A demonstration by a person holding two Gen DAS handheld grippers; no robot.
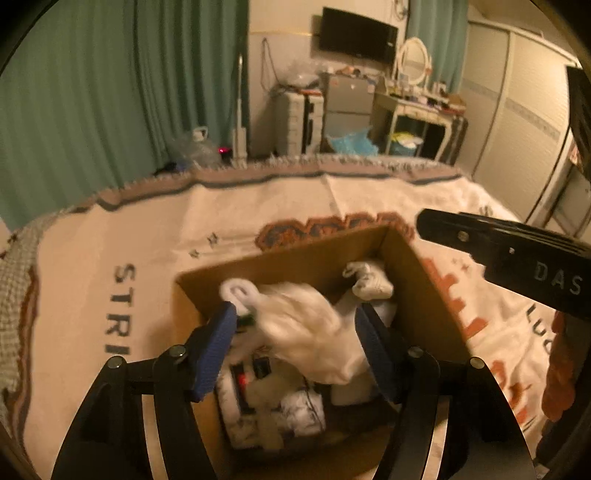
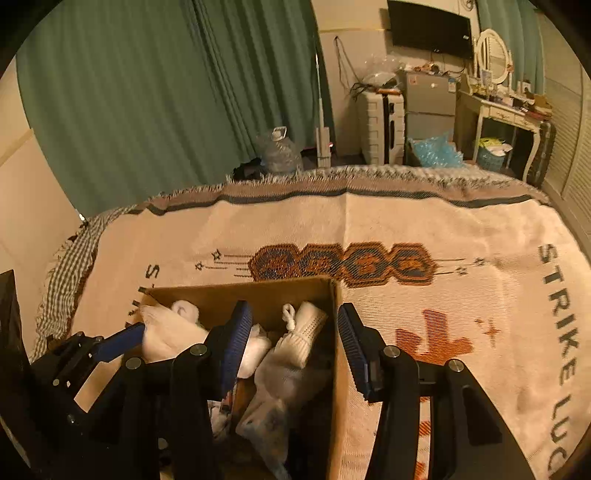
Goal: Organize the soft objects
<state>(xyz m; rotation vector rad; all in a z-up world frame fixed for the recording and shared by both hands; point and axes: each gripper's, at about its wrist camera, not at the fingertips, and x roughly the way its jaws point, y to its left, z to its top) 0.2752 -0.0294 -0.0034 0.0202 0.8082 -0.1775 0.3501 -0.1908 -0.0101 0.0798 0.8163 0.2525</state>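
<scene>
Cream blanket (image 2: 424, 229) with orange and blue woven motifs and dark lettering covers the bed where I work, and a brown cardboard box (image 1: 295, 266) sits open on it, near me. Inside the box lie white soft things: a blurred white cloth (image 1: 306, 328) sits between the blue pads of my left gripper (image 1: 295, 343), and I cannot see the pads pressing on it, so the jaws stand parted around it. A rolled white sock (image 1: 369, 282) rests toward the far right corner of the box, and more pale printed cloth lies on the bottom. My right gripper (image 2: 291, 343) hangs with its jaws parted across the box's right wall, the left pad inside above a ribbed white sock (image 2: 306, 328), the right pad outside over the blanket; nothing is clamped between them. Its black body shows at the right of the left wrist view, above the box's far right corner. Beyond the bed's far edge hang green curtains (image 2: 129, 92); to their right stand a water jug (image 2: 279, 151), a pale suitcase (image 2: 380, 125), a dark screen (image 2: 430, 27) on the wall and a dressing table (image 2: 506, 110) with an oval mirror.
</scene>
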